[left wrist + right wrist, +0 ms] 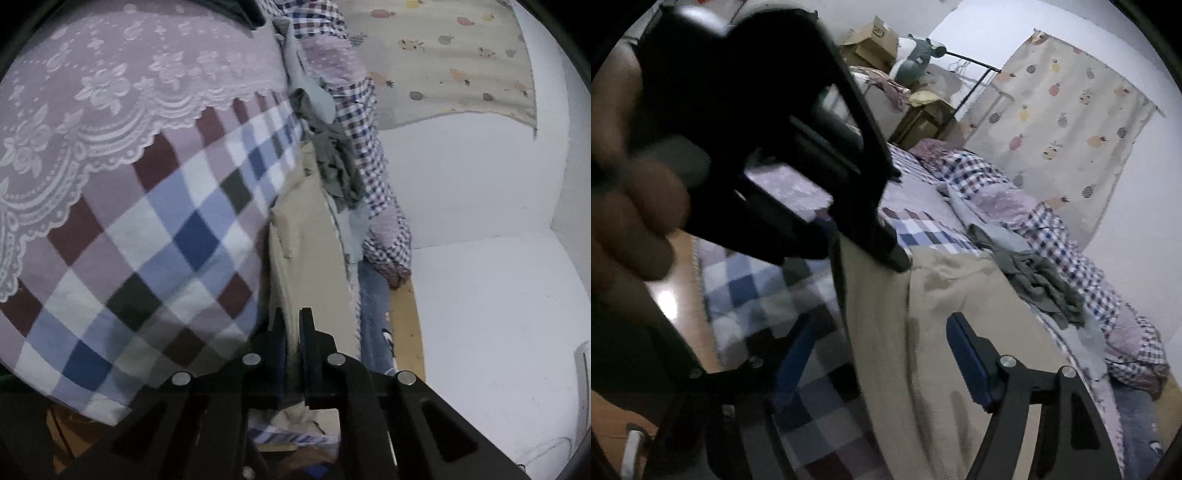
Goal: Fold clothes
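- Checked bedspread (159,236) on the bed carries our work.
- Nearest, our left hand-held gripper (291,332) is clamped on the beige garment (306,236) — soft, light, floppy.
- Right hand-held gripper (875,354) gapes wide, empty; we'd take the far hem.
- Beyond lies grey clothing (1034,273).

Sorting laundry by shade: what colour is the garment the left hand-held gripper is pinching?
Plain beige garment, clearest in the right wrist view.

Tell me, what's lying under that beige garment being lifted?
Under the beige garment lies the checked bedspread on the bed. Whatever sits beneath its middle is covered by the cloth.
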